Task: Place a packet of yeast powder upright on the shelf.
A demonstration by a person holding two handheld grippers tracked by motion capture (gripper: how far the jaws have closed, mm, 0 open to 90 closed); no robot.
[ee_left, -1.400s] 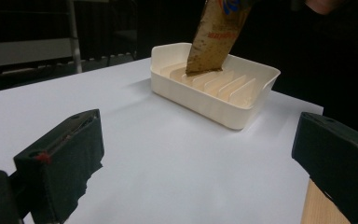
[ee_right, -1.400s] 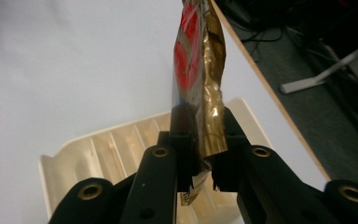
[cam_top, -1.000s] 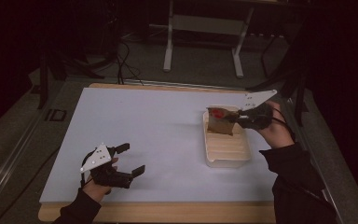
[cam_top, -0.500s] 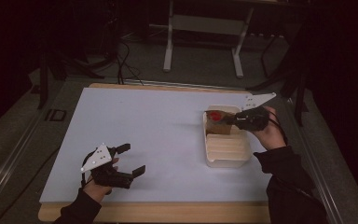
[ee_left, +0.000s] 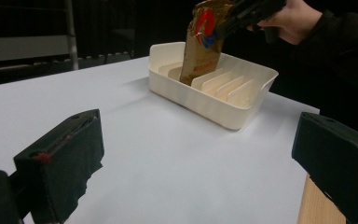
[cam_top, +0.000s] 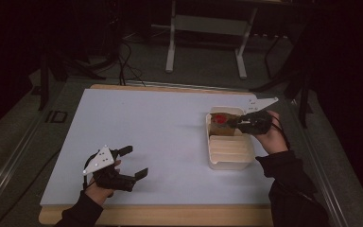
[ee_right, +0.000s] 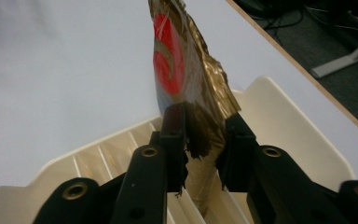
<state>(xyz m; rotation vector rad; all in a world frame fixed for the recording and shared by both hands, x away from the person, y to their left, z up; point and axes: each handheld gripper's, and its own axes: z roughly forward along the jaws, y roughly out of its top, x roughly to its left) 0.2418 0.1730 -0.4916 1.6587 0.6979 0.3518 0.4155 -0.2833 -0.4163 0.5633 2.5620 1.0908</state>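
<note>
Right now your right gripper (cam_top: pixel 237 122) is clamped on a crinkled gold foil packet with a red and blue logo (cam_top: pixel 221 120), its two black jaws pinching the packet's upper part from both sides. In the right gripper view the packet (ee_right: pixel 186 88) rises between those jaws, and its lower end drops down among the dividers. You hold it over the far end of a cream plastic tray with upright slot dividers (cam_top: pixel 230 161), which sits on the right half of the white tabletop (cam_top: pixel 146 123). From the left gripper view, the packet (ee_left: pixel 199 44) stands tilted, its bottom edge inside one of the far slots of the tray (ee_left: pixel 242 116), while the nearer slots show bare dividers. Whether its bottom edge touches the tray floor cannot be told.

Your left gripper (cam_top: pixel 130 163) is released, its jaws spread wide and holding nothing. It rests low near the front left part of the tabletop, well apart from the tray, with your left hand (cam_top: pixel 101 182) wrapped around its body and the grey three-cornered plate on top.
</note>
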